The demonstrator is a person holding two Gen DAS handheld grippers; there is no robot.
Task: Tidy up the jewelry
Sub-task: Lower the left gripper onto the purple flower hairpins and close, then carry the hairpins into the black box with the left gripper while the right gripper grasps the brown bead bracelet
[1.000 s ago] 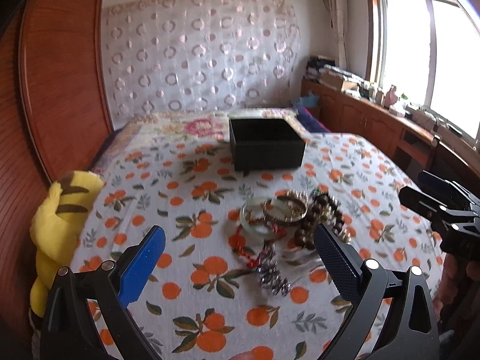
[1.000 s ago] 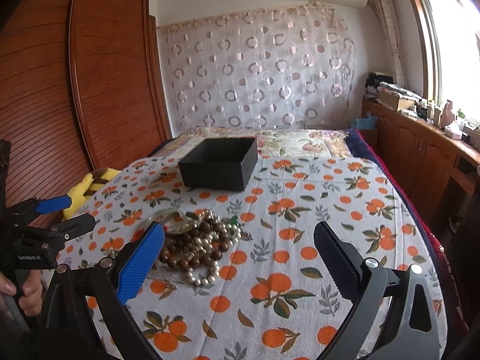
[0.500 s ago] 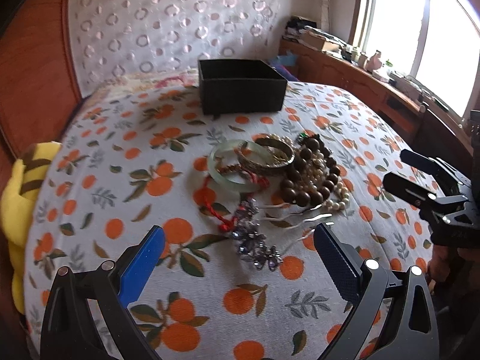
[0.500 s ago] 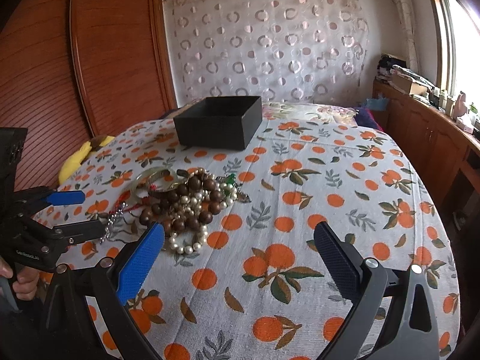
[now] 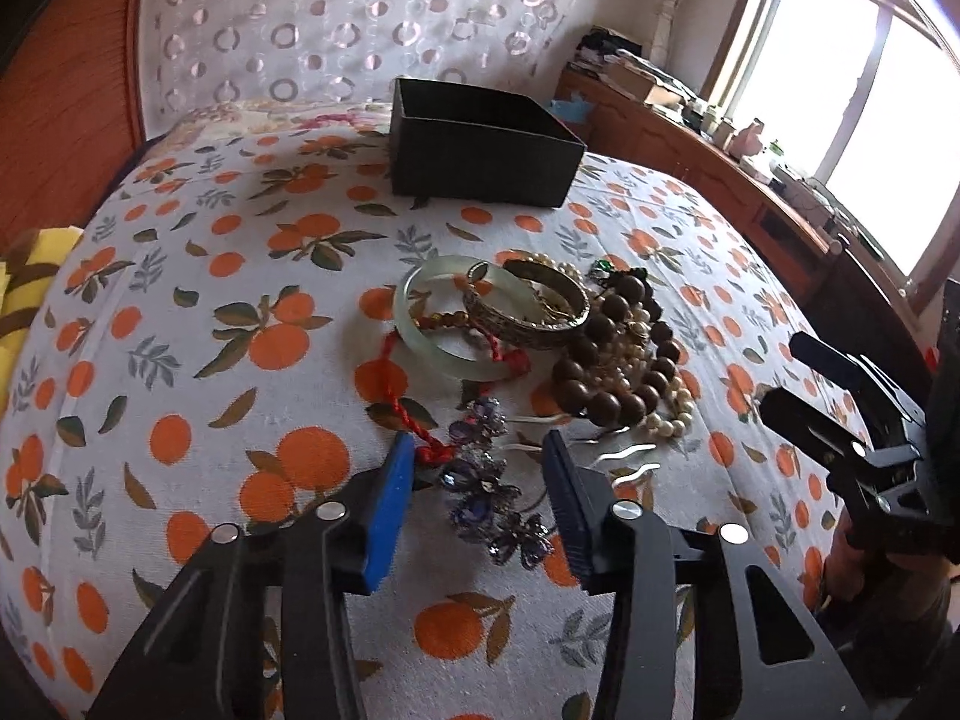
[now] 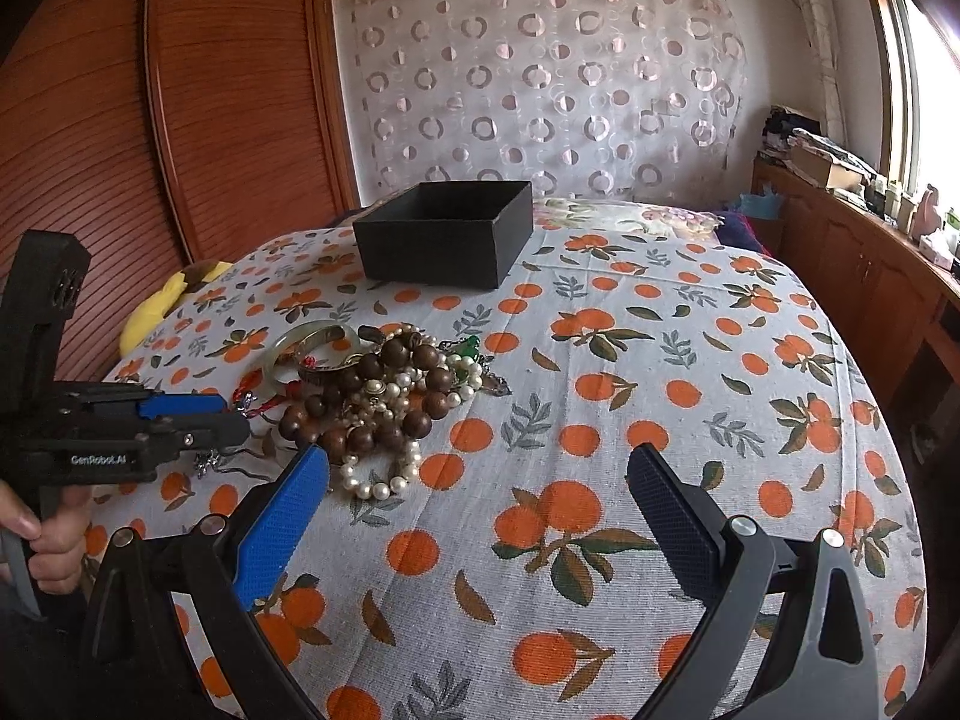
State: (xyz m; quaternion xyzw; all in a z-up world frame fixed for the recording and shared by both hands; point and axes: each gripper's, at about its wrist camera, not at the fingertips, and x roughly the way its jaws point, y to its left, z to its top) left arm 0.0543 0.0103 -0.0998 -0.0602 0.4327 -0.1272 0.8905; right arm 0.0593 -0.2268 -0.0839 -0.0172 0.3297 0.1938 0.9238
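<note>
A heap of jewelry lies on the orange-print cloth (image 5: 198, 360): a pale jade bangle (image 5: 420, 324), a metal bangle (image 5: 528, 312), brown wooden beads (image 5: 606, 372), pearls (image 5: 672, 414), a red cord (image 5: 396, 396) and a purple crystal ornament (image 5: 486, 492). My left gripper (image 5: 478, 441) straddles the crystal ornament; its jaws are closing, with gaps still showing on both sides of the piece. Behind the heap stands an open black box (image 5: 480, 150). My right gripper (image 6: 480, 462) is wide open over bare cloth, right of the beads (image 6: 366, 396) and pearls (image 6: 372, 480).
A yellow plush toy (image 6: 156, 306) lies at the bed's left edge by the wooden wardrobe (image 6: 180, 150). A wooden sideboard (image 5: 720, 168) with clutter runs under the window on the right. A hand (image 6: 42, 534) holds the left gripper (image 6: 198, 414).
The left gripper has dropped and tilted toward the heap, and its jaws have narrowed around the purple crystal ornament. The right gripper sank a little and stays wide.
</note>
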